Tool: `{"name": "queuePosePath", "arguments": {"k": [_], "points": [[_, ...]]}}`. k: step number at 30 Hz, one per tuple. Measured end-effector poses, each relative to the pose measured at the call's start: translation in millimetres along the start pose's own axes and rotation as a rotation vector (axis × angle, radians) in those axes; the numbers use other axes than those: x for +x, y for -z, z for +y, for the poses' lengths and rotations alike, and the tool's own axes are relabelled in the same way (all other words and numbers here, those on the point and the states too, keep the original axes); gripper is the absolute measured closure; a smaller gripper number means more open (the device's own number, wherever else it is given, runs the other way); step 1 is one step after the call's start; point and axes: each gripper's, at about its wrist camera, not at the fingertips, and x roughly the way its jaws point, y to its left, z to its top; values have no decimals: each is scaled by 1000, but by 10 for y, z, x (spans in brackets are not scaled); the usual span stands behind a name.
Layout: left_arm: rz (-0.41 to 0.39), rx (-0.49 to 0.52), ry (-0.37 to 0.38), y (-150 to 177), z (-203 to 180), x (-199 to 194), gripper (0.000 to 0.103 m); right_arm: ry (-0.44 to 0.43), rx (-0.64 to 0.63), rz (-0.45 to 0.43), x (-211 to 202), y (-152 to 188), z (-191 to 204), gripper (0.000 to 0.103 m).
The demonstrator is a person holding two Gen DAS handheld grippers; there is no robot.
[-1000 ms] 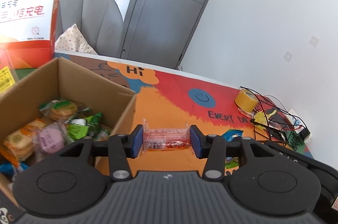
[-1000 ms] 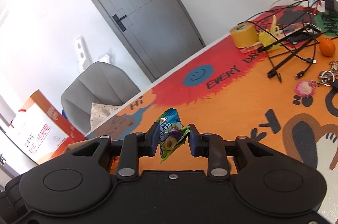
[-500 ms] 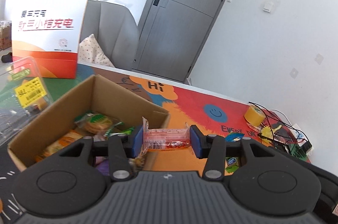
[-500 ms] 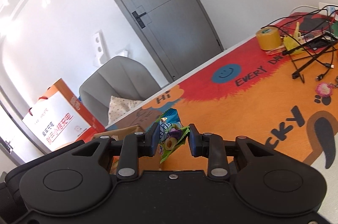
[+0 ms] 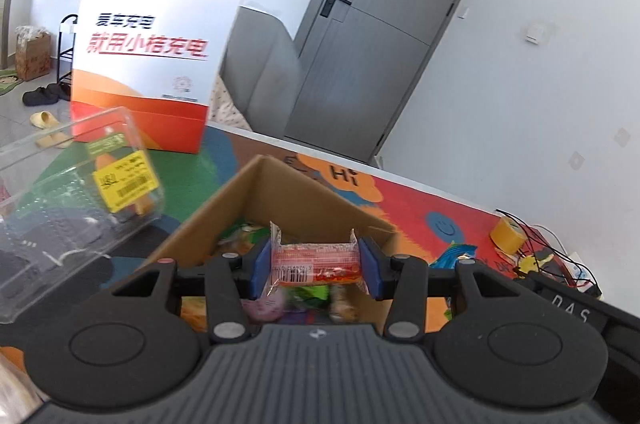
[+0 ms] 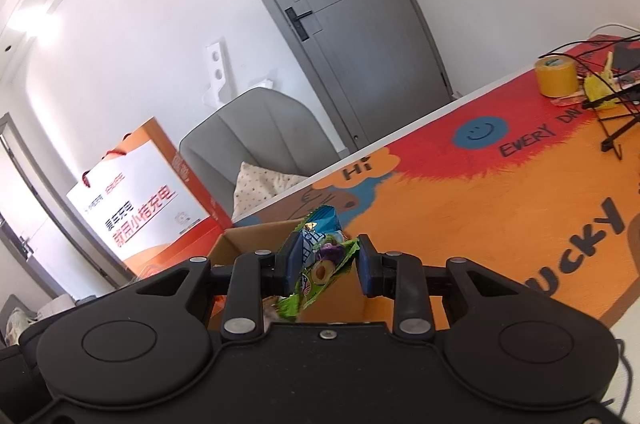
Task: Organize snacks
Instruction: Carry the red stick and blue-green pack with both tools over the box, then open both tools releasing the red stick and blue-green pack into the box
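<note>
Your left gripper (image 5: pixel 314 266) is clamped end to end on a red packet (image 5: pixel 314 261), blue pads pressing its crimped ends; the packet sits level and hangs above the open cardboard box (image 5: pixel 280 192). Your right gripper (image 6: pixel 325 262) is closed on a green packet (image 6: pixel 320 262), which is pinched crookedly, one corner poking up and the body twisted between the pads. That grip looks less secure; hold pressure on it until it is over the opening.

Below the left gripper, other snacks (image 5: pixel 276 300) already lie in the box, so the drop zone is shallow. Judgement: lower the red packet a little before letting go, so it lands flat on the pile and does not bounce to the rim. From the right wrist view, only the near corner of the box shows beneath the green packet; whether it is fully inside the walls cannot be told, so bring it further over before releasing.

Keep clear of the clear plastic container (image 5: pixel 72 208) just beside the box on the left. Beyond it stands a paper bag (image 5: pixel 156 52) on the tabletop (image 6: pixel 500 208); the tape roll (image 6: pixel 557 75) and cables lie well apart and pose no hazard.
</note>
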Motion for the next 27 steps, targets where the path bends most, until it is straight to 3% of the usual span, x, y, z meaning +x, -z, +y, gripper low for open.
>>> {"name": "queuePosePath", "arguments": {"k": [11, 16, 27], "points": [[31, -32, -17, -67, 357, 76, 56, -12, -38, 36, 203, 76, 288, 73], [40, -19, 0, -92, 384, 135, 47, -11, -39, 47, 299, 79, 319, 73], [24, -39, -16, -149, 498, 88, 39, 4, -40, 59, 417, 56, 361, 73]]}}
